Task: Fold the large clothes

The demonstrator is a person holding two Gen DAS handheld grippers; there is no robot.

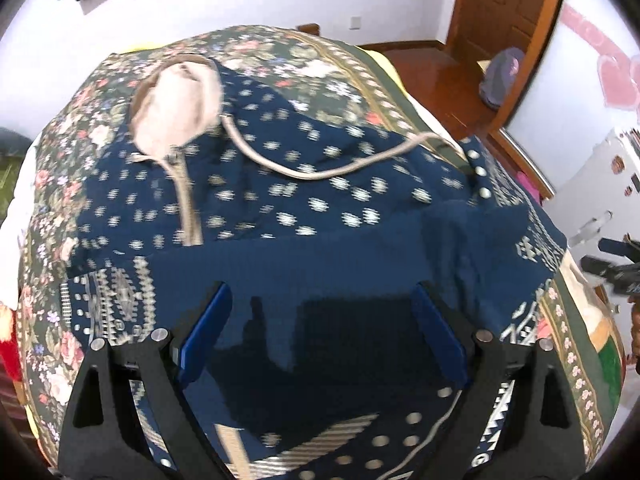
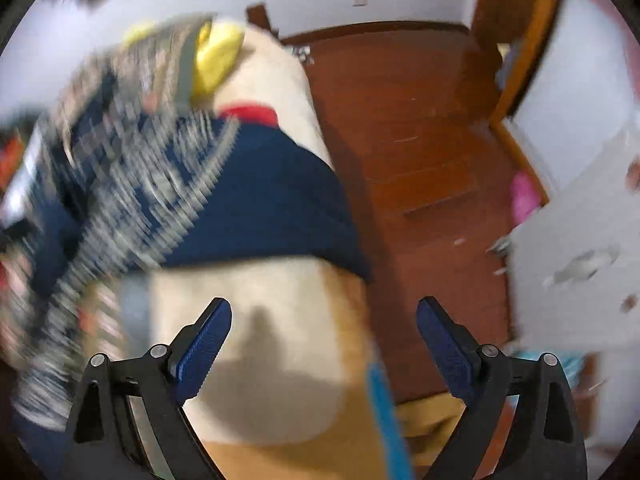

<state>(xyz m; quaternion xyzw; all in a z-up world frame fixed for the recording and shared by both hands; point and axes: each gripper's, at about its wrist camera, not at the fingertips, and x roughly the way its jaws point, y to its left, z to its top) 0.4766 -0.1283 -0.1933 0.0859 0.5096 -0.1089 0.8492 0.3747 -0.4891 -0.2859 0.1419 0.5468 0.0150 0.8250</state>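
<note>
Both the left gripper and right gripper hang released above the navy patterned hooded garment, spread flat on the floral bed for folding.

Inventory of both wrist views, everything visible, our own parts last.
jacket: one, navy with pale pattern and beige hood lining, spread on the bed
bedspread: one, dark green floral, under the jacket
blanket: one, cream, at the bed edge
pillow: one, yellow, far end of the bed
floor: red-brown wood, beside the bed
door: one, brown wood, far corner
backpack: one, purple-grey, by the door
left tongs: open, over the jacket hem
right tongs: open, over the blanket, nothing between
</note>
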